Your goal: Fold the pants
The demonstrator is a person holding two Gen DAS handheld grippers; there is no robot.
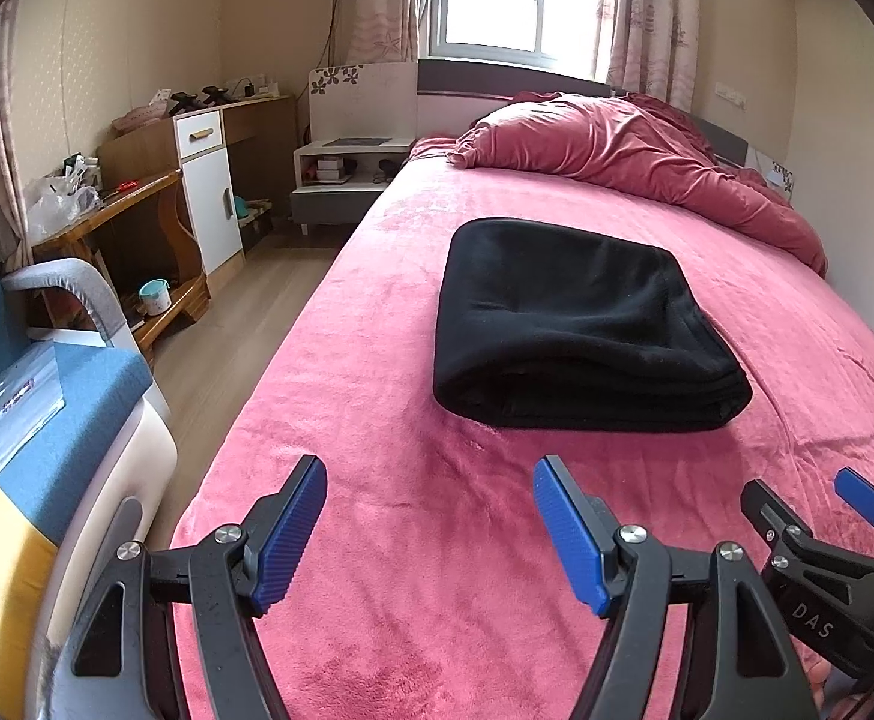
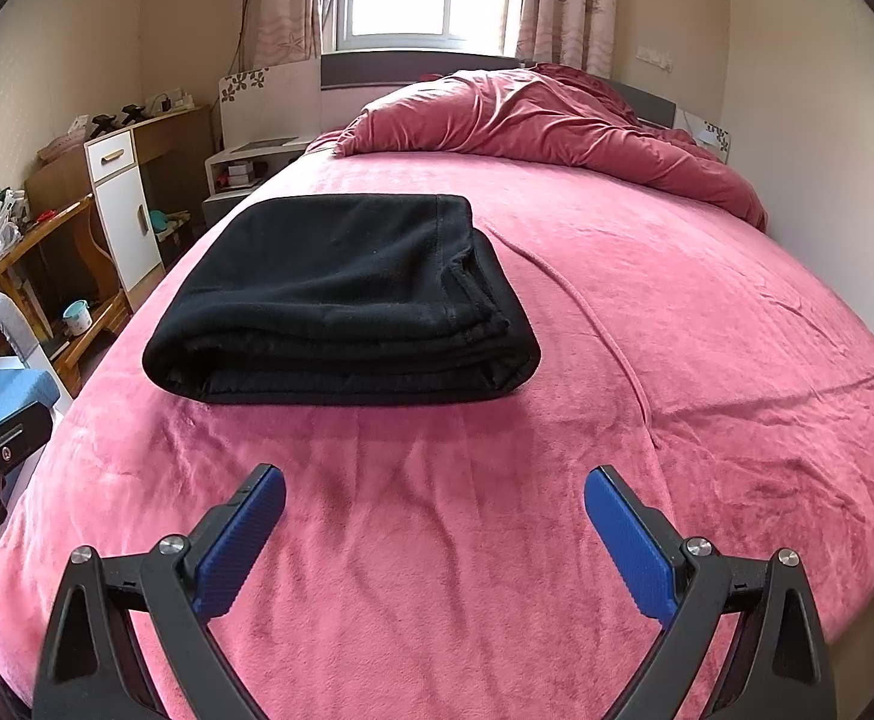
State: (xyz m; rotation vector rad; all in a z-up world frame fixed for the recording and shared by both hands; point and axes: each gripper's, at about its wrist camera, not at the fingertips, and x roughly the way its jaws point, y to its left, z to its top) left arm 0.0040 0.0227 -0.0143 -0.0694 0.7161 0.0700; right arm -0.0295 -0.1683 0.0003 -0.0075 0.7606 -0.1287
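Lying folded on the pink bed [image 2: 677,312], black pants [image 2: 341,300] straight ahead of both, long axis crosswise; left claw [image 1: 431,534] and right claw [image 2: 435,540] both spread wide, empty, short of near edge; right slightly nearer.

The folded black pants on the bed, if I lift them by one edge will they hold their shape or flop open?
The folded black pants would probably flop: the fabric looks soft and fleecy, and the stacked layers at the near edge lie loose. Pushed, they would likely drag and bunch rather than slide, since the pink bed cover looks plush.
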